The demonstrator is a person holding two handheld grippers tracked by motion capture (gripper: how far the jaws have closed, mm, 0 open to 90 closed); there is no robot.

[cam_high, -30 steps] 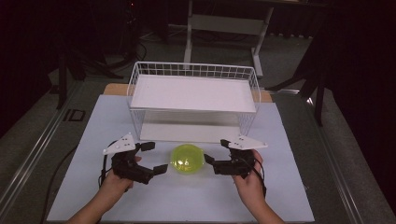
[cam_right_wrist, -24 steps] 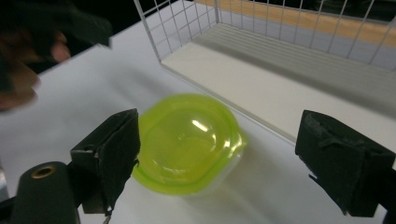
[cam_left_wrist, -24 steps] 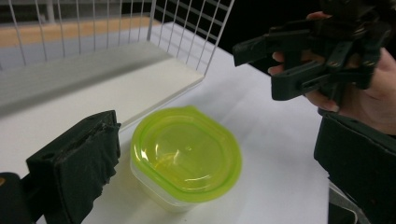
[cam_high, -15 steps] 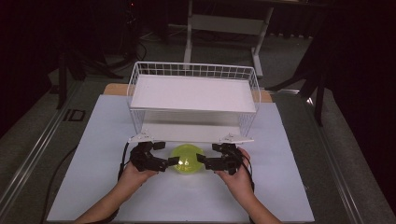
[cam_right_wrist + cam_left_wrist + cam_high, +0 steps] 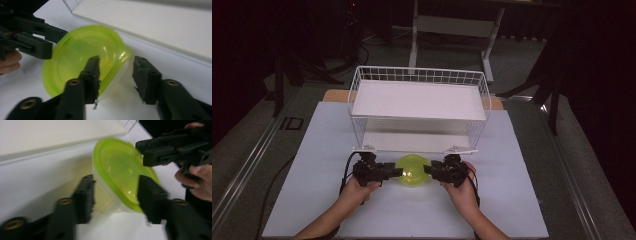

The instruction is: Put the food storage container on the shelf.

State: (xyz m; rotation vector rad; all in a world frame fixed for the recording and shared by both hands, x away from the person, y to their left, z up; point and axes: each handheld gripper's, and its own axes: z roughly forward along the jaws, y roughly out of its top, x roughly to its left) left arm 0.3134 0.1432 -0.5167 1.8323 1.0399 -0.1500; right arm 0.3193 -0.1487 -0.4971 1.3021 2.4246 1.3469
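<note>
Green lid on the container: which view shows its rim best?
Right gripper view: the green lid fills the centre, nearly its whole rim visible. Left gripper view shows it edge-on and blurred; the high view shows it small, between both grippers.

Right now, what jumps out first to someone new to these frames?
The lime-green lidded container on the white mat, low at the centre of the high view, bright against the dark room. The left gripper and right gripper flank it, each with its jaws straddling an edge of the container; they have just been closing on it. Right behind stands a white wire rack with two shelves.
</note>
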